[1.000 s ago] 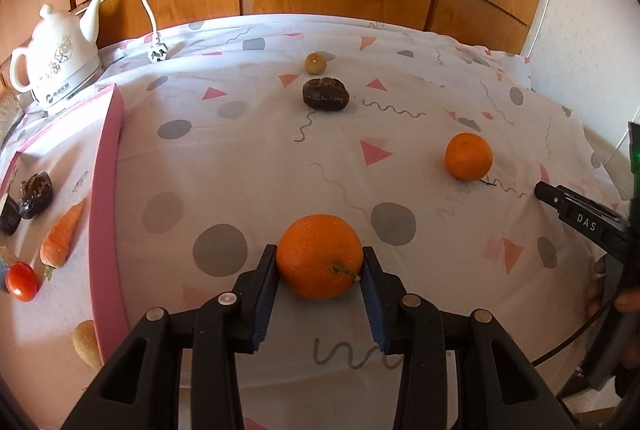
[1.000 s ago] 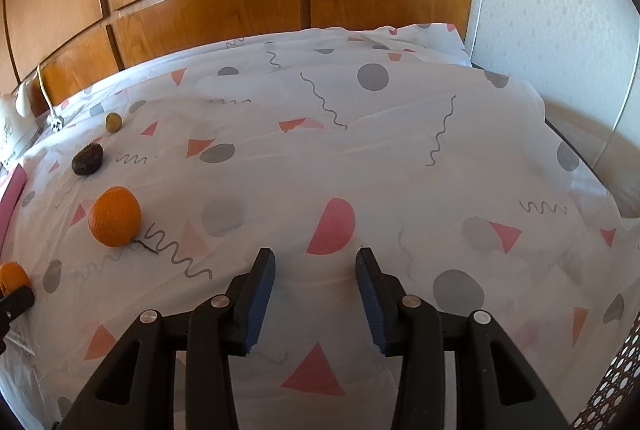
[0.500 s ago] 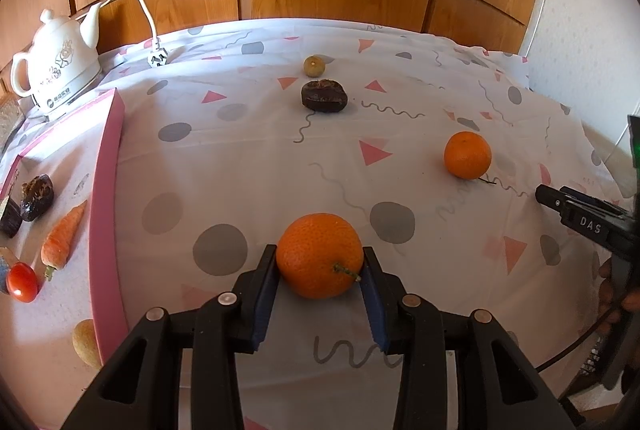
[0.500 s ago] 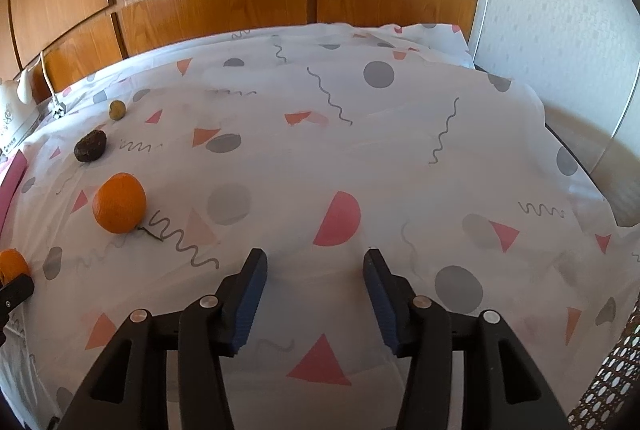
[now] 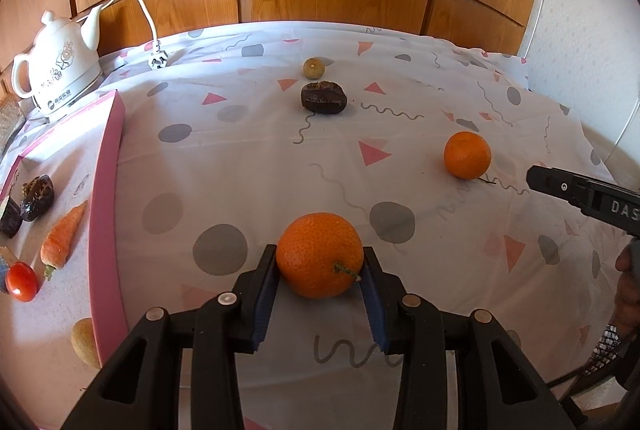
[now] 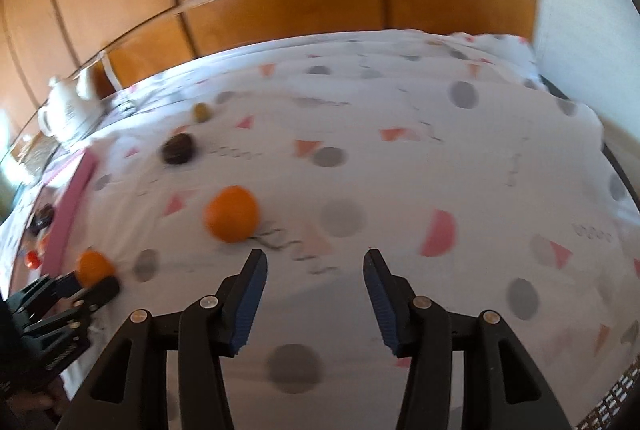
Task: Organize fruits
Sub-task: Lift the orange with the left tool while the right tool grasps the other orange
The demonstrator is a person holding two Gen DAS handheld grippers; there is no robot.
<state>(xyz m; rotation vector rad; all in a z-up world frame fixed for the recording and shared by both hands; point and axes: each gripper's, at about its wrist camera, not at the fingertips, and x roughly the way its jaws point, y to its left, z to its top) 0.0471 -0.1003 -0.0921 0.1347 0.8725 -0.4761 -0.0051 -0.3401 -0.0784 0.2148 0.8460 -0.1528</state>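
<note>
The patterned tablecloth carries a pink tray at its left edge. The left gripper is clamped on an orange resting on the cloth. The right gripper has its jaws apart, empty, near a second orange.

Stemmed orange between left tongs, second orange loose on cloth

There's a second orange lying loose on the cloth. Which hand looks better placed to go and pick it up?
The right gripper. Its jaws are open and empty, with the loose orange just ahead, slightly to their left. The left gripper is already shut on the other orange.
</note>
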